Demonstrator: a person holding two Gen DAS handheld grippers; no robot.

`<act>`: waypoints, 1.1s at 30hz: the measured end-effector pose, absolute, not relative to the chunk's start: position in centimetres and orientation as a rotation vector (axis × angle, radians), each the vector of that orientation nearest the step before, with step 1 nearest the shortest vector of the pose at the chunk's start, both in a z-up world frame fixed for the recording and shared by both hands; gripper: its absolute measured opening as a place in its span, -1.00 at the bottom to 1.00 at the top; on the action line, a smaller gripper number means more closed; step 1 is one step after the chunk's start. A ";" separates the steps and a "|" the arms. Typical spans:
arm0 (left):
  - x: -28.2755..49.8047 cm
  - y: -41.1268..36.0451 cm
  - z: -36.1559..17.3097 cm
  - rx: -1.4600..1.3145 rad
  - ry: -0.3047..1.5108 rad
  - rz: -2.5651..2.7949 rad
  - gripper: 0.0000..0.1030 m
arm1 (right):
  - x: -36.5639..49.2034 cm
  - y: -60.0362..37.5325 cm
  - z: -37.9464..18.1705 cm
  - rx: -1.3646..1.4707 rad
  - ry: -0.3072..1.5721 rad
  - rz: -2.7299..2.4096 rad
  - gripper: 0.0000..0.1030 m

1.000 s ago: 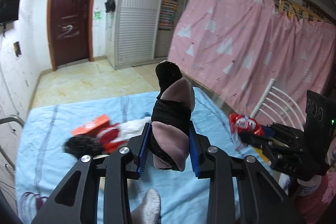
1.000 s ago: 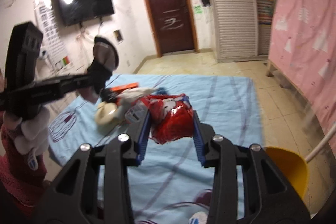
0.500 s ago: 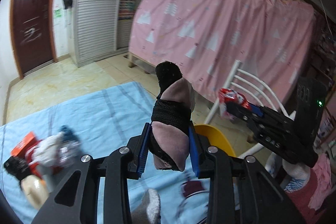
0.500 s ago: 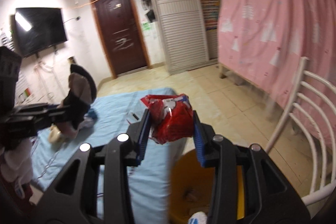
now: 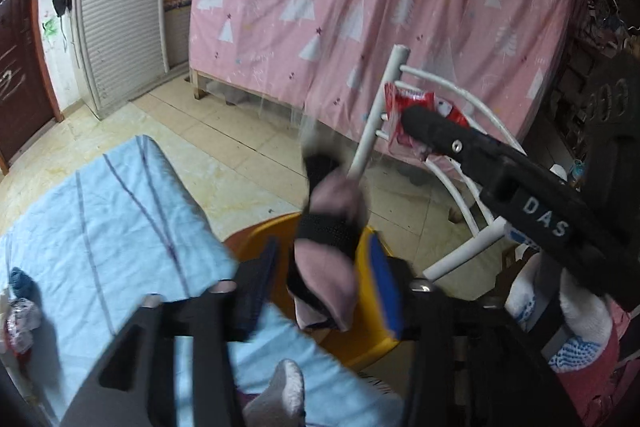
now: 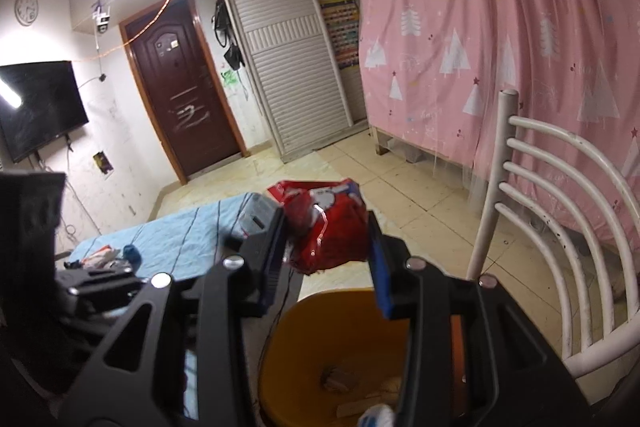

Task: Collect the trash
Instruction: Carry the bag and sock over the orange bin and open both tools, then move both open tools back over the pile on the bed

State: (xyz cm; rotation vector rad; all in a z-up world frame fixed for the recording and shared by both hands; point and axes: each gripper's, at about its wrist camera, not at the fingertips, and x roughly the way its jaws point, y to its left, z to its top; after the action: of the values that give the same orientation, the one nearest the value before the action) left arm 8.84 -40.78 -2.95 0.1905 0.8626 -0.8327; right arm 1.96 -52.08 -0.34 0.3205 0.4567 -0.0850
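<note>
Your left tool [image 5: 324, 279] is opening; the pink and black slipper [image 5: 326, 267] is between its fingers, above the yellow bin [image 5: 374, 347]. Your right tool [image 6: 328, 251] grips the red snack bag [image 6: 328, 227] over this bin.

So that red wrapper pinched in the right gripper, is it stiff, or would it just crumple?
Probably crumples: the red wrapper already looks creased and bunched between the right gripper pads. Likely very light, since a narrow pinch holds it above the yellow bin. Its glossy film may be somewhat slippery.
</note>
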 end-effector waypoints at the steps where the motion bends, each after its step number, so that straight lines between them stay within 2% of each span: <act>1: 8.9 -41.0 -3.1 0.191 0.863 -0.832 0.30 | 2.0 -52.2 -0.4 0.325 0.456 -0.085 -0.27; 4: 8.8 -40.6 -3.3 0.200 0.858 -0.814 0.34 | 2.2 -52.4 -0.8 0.333 0.466 -0.090 -0.10; 6: 9.0 -40.1 -3.2 0.185 0.859 -0.799 0.34 | 2.5 -52.2 -1.1 0.334 0.478 -0.089 0.14; 8: 9.2 -39.3 -2.9 0.167 0.859 -0.789 0.34 | 2.7 -52.2 -1.3 0.332 0.485 -0.089 0.26; 20: 9.8 -34.3 -1.2 0.108 0.826 -0.716 0.36 | 4.1 -49.7 -1.8 0.298 0.526 -0.046 0.31; 33: 10.5 -23.9 2.4 0.018 0.718 -0.532 0.46 | 8.5 -40.3 -0.7 0.181 0.578 0.114 0.40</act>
State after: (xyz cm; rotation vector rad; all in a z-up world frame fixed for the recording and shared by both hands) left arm 10.51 -23.93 2.41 0.0178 0.7184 -0.5323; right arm 8.46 -40.32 -0.72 0.1807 0.5783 0.1144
